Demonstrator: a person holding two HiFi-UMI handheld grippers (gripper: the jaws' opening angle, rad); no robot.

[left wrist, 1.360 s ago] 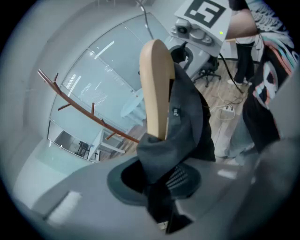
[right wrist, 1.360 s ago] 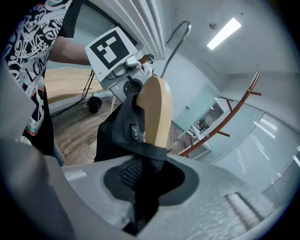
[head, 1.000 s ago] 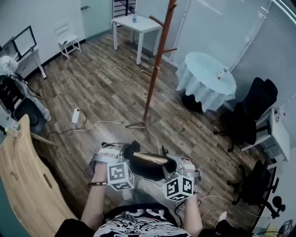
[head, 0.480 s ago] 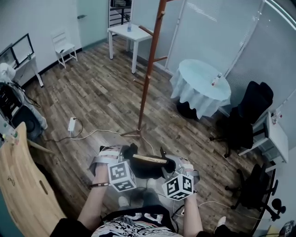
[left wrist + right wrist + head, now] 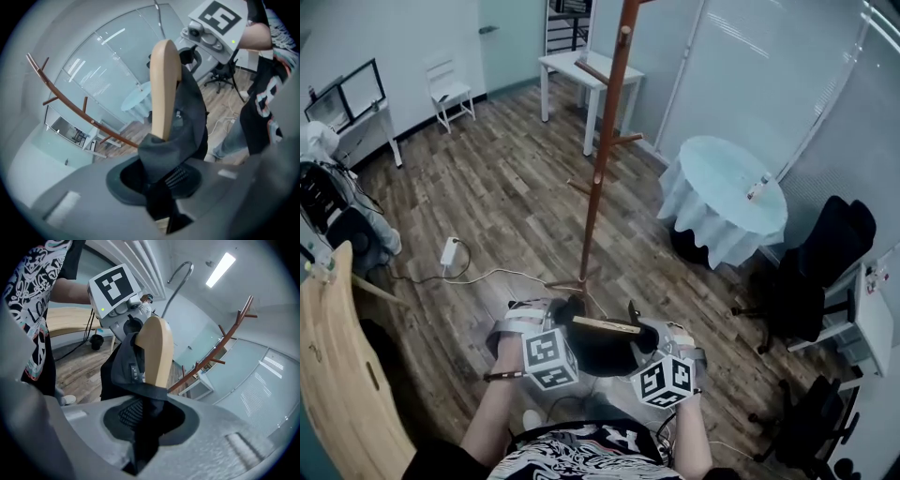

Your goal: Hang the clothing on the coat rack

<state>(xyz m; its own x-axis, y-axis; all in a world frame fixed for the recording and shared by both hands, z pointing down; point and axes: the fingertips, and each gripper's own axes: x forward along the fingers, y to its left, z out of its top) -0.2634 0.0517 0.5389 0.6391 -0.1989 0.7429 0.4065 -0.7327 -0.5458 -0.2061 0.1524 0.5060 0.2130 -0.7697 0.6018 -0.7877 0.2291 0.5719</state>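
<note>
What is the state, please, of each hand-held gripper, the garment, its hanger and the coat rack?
Left hand-held gripper: shut on the garment at one hanger end.
Right hand-held gripper: shut on the garment at the other end.
Garment: draped on its hanger.
Hanger: roughly level, not yet hung.
Coat rack: upright, visible pegs bare.

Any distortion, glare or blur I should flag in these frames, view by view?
Head view: evenly lit and sharp; the tall brown wooden coat rack leans with the wide angle. Left gripper view: heavy fisheye with dark corners bows the rack into a curve; the nearest grey foreground is soft. Right gripper view: same fisheye; the ceiling strip light is blown out white.
</note>
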